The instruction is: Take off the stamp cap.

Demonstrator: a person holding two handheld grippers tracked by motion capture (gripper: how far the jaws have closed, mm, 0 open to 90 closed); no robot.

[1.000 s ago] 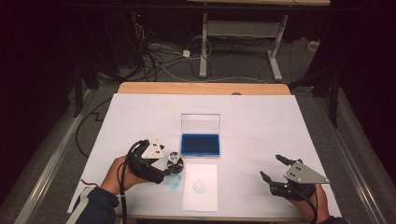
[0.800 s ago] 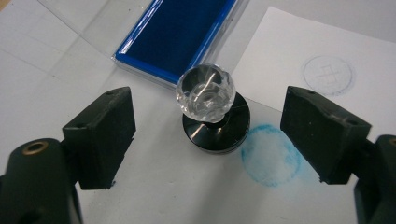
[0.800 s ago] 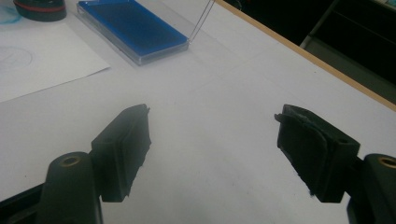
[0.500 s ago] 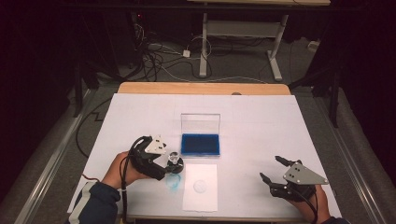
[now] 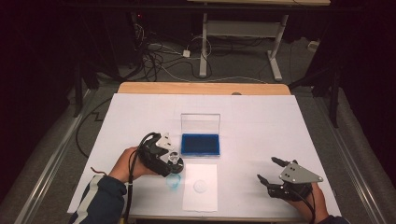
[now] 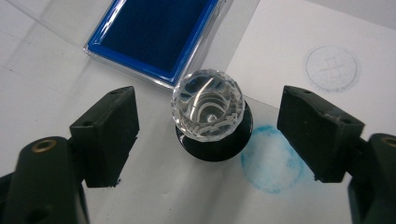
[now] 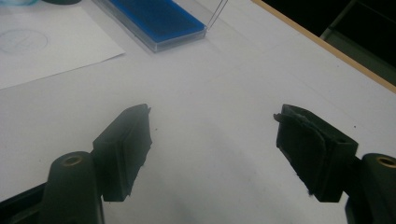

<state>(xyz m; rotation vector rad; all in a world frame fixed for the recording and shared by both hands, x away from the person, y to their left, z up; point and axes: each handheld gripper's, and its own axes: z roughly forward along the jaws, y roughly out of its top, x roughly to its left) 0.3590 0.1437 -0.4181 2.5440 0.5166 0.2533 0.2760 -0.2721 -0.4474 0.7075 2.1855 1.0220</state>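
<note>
The counter [image 5: 140, 116] is covered in white, with a bare wooden strip along its far edge. Beyond it, a tangle of cables [image 5: 159, 51] lies on the dark floor by the legs of another table [image 5: 205, 42]; the rest of the room is too dark to make out.

Near the counter's middle sits the ink pad [image 5: 200, 144], its blue bed exposed and its clear lid standing up behind it. In the left gripper view the ink pad [image 6: 154, 35] is cut off by the top edge. Just in front of it lies a sheet of paper [image 5: 201, 198] bearing a faint round print [image 5: 201, 185]; its lines are too pale to read. Beside the sheet's left edge is a blue smudge [image 5: 173, 181] on the counter cover.

The stamp [image 6: 210, 119], a black base topped by a faceted clear knob, stands upright between the ink pad and the smudge. The left hand-held gripper [image 6: 208, 135] has its jaws spread wide on either side of the stamp, touching neither side. From above, that gripper hides most of the stamp.

The right hand-held gripper [image 7: 212, 154] is well apart at the counter's right front, jaws wide open over bare cover.
</note>
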